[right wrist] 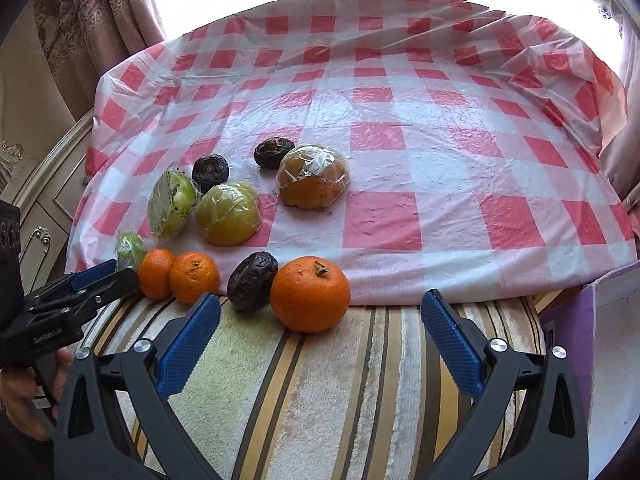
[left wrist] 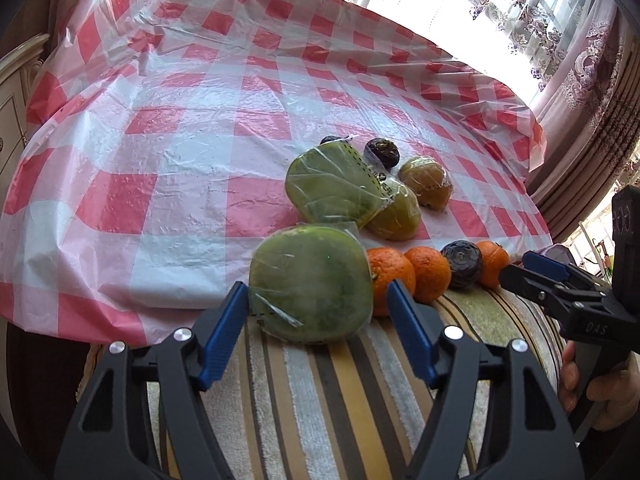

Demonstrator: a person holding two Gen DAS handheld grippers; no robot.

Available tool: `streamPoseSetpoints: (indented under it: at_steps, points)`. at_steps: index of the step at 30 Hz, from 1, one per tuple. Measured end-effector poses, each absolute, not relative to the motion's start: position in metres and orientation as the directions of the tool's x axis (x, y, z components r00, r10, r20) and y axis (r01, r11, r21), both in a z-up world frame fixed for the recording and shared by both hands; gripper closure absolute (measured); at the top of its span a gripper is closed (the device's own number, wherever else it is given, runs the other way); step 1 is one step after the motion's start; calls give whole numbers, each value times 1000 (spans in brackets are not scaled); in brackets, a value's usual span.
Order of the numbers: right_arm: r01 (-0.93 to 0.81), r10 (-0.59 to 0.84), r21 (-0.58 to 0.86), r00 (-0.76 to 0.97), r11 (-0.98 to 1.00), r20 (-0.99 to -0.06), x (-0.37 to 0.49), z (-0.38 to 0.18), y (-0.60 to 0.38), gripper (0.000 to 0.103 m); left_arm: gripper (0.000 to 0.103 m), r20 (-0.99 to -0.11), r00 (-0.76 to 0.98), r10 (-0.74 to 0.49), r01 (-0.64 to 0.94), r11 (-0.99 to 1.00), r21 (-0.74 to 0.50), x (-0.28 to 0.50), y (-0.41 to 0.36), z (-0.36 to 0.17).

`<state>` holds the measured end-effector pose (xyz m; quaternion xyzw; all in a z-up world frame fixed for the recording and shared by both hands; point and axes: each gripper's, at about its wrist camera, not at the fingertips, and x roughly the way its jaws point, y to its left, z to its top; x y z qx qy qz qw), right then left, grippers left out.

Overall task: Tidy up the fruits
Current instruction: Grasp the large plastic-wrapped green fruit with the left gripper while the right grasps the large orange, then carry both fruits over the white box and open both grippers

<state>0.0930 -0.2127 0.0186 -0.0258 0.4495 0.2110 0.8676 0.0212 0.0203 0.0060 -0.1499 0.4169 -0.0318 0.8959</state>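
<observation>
My left gripper has its fingers partly spread on either side of a plastic-wrapped green fruit that sits on the striped towel at the edge of the checked cloth. The left pad looks to be right against the wrap, the right pad just beside it (I cannot tell whether either one presses). Right of that fruit run two oranges, a dark wrinkled fruit and a third orange.

My right gripper stands wide, nothing between its fingers; the nearest orange lies just ahead of them, nearer the left finger. Further back on the worktop lie more wrapped fruits and dark ones.
</observation>
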Motion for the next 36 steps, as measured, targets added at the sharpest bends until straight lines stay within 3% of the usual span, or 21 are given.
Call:
streamPoseSetpoints:
  at_steps: [2, 6, 8, 10, 12, 14, 15, 17, 36]
  points:
    - [-402, 335, 127, 504, 907, -796, 96, 16, -209, 23, 32, -737, 651, -182, -68, 953, -295, 21, 20, 6]
    - [-409, 345, 138, 492, 902, -799, 101, 12, -206, 30, 32, -737, 650, -184, -69, 952, -298, 22, 20, 6]
    - [-424, 364, 150, 486, 893, -794, 101, 12, -204, 40, 26, -742, 643, -190, -78, 947, -310, 23, 22, 5]
    - [-431, 376, 158, 484, 888, -790, 101, 12, -204, 43, 25, -743, 639, -200, -86, 941, -327, 24, 25, 3]
    - [-440, 381, 157, 486, 884, -787, 100, 13, -202, 46, 33, -733, 644, -219, -69, 938, -340, 22, 24, 4]
    - [-455, 393, 158, 484, 876, -782, 97, 14, -201, 54, 34, -733, 647, -210, -73, 940, -333, 22, 24, 4]
    - [-459, 387, 147, 488, 876, -782, 95, 14, -200, 54, 41, -733, 647, -209, -76, 939, -335, 21, 25, 4]
    - [-458, 373, 127, 501, 880, -780, 92, 15, -199, 59, 42, -733, 647, -208, -86, 936, -341, 21, 27, 4]
    - [-420, 420, 194, 552, 886, -720, 78, 32, -239, 61, 43, -684, 717, -134, -55, 967, -248, 13, 14, 34]
